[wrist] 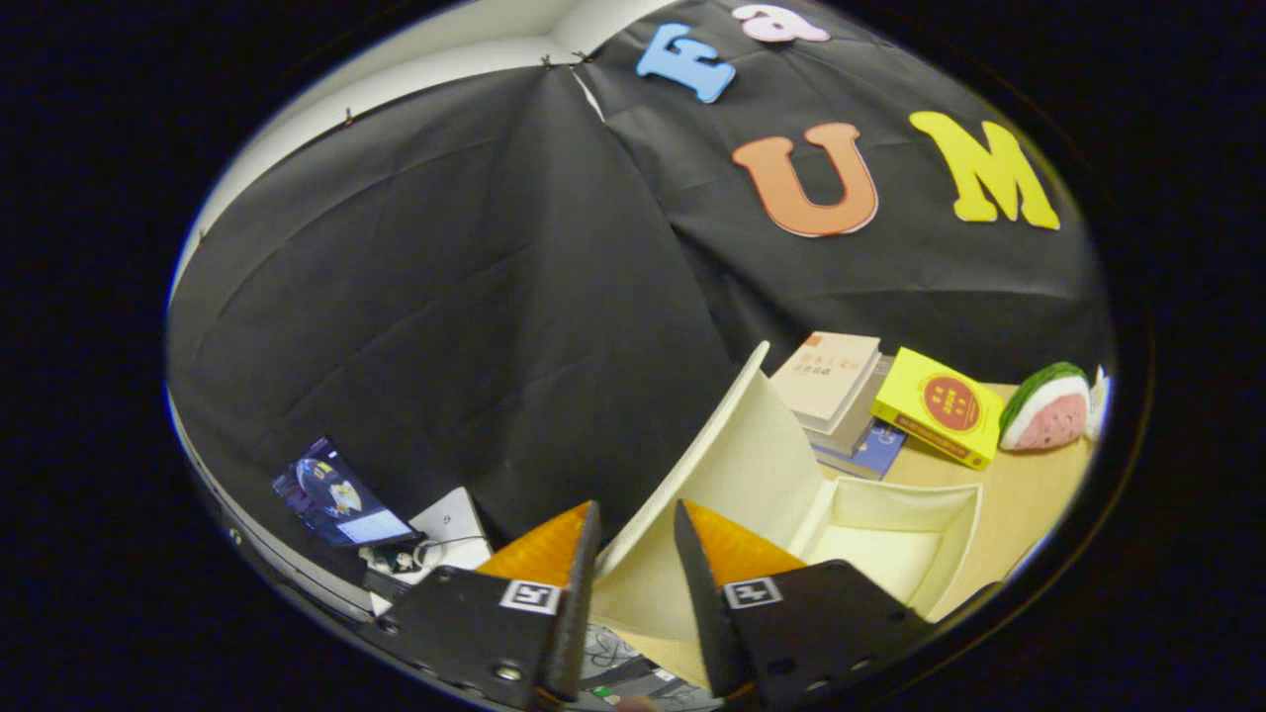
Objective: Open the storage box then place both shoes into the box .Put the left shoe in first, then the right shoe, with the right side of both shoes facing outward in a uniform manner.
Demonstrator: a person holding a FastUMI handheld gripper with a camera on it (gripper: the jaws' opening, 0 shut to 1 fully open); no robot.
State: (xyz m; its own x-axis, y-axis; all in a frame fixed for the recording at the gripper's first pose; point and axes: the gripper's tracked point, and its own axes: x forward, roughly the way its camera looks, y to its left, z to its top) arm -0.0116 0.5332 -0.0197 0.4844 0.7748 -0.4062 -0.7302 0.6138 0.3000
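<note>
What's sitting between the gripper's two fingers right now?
In the gripper view, the raised cream lid of the open cream storage box runs into the gap of the gripper; whether the fingers press it is unclear.

The claw (638, 534) is a two-fingered tool seen from behind its own mounts. Each finger rises from a flat, dark, angular plate and narrows to a thin wedge-shaped blade at the tip. Each plate carries a small square black-and-white fiducial marker near its inner edge. Round screw heads dot the plates' lower corners, one bright metal screw standing out on the left plate.
</note>
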